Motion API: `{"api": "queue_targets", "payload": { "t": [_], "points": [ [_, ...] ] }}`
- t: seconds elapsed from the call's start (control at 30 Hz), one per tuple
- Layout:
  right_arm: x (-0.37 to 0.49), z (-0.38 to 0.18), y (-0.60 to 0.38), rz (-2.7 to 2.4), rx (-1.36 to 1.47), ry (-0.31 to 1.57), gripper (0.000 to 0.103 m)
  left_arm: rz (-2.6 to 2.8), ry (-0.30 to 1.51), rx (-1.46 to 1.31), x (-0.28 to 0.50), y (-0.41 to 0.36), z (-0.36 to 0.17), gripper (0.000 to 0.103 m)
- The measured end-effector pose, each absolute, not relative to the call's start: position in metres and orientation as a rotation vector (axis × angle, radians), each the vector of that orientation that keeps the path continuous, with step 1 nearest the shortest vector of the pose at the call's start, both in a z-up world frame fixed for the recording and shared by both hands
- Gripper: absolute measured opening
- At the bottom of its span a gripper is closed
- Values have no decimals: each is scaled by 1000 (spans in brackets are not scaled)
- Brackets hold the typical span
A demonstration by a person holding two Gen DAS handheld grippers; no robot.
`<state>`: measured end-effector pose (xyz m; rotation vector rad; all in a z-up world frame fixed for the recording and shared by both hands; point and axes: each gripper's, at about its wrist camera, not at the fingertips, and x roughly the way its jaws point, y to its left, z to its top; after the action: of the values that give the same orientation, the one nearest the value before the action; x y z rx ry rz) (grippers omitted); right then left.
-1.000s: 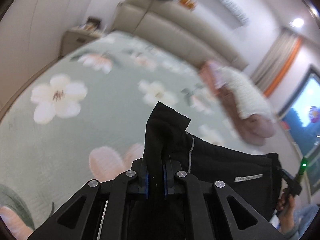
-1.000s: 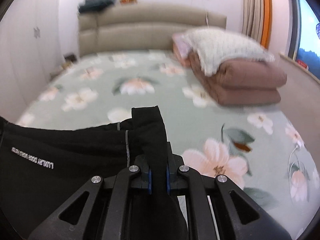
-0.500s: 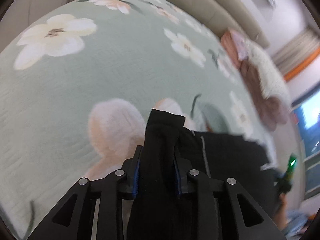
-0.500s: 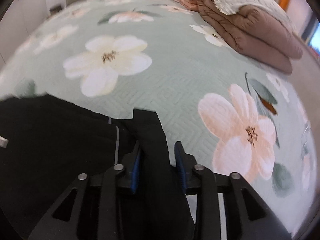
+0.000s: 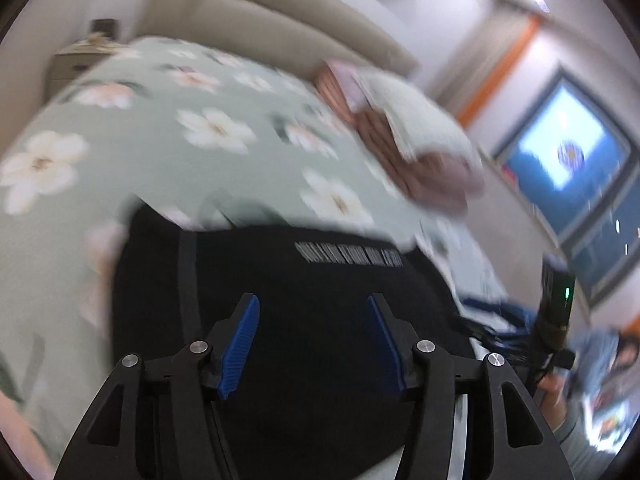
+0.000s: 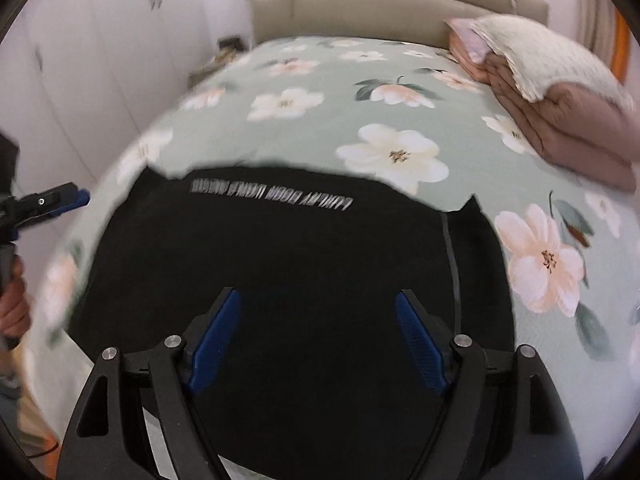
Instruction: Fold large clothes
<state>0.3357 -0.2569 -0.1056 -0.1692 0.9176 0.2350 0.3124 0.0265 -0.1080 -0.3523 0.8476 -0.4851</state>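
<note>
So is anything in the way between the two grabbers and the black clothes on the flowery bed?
Nothing visible is. The left gripper and right gripper both hang open right over the black garment with white lettering, which lies spread on the green floral bedspread. The folded brown blankets sit off to the side.

The black garment (image 6: 288,280) runs off the bottom edge behind the right claw (image 6: 318,344). Its white lettering (image 5: 348,254) is too blurred to read; the bed (image 5: 160,132) beyond it smears.
</note>
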Motion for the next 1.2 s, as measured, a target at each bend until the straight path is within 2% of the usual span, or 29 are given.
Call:
{"api": "queue_targets", "payload": {
  "t": [0.03,0.07,0.13,0.2,0.3,0.4,0.43,0.5,0.53,0.57,0.6,0.67,0.73,0.8,0.9,1.0,1.2],
  "points": [
    [338,-121,-250,232,-206,954,48,-483,894,-305,315,6,-122,58],
    [340,-136,-244,225,-234,987,47,-463,933,-260,316,-7,-136,58],
    [344,-160,-241,226,-239,1007,50,-391,1003,-166,322,-32,-169,57],
    [346,-169,-241,219,-231,1003,50,-352,999,-184,325,-34,-188,57],
    [347,-172,-247,218,-184,1000,51,-320,1006,-214,332,-33,-191,57],
    [347,-151,-251,240,-179,990,52,-301,989,-141,325,-42,-178,58],
    [349,-138,-255,250,-144,962,54,-305,983,-127,323,-45,-169,58],
    [360,-114,-261,253,-81,887,80,-328,959,-148,326,-47,-149,58],
    [367,-106,-261,240,-70,858,85,-329,931,-170,333,-46,-138,58],
    [379,-105,-260,229,-69,851,87,-319,916,-180,341,-44,-133,60],
    [395,-110,-257,215,-76,878,86,-304,917,-191,352,-43,-133,66],
    [426,-139,-255,165,-78,970,84,-283,976,-236,381,-39,-147,67],
    [445,-171,-258,183,-16,1075,89,-224,1049,-281,406,-30,-175,68],
    [448,-181,-269,191,62,1074,93,-220,1103,-339,421,-25,-196,71],
    [438,-176,-270,183,44,1037,91,-229,1109,-343,427,-26,-195,72],
    [402,-151,-276,212,52,980,79,-240,1070,-307,414,-21,-184,72],
    [298,-112,-278,314,-31,922,78,-295,959,-215,315,1,-139,72]
  ]
}}
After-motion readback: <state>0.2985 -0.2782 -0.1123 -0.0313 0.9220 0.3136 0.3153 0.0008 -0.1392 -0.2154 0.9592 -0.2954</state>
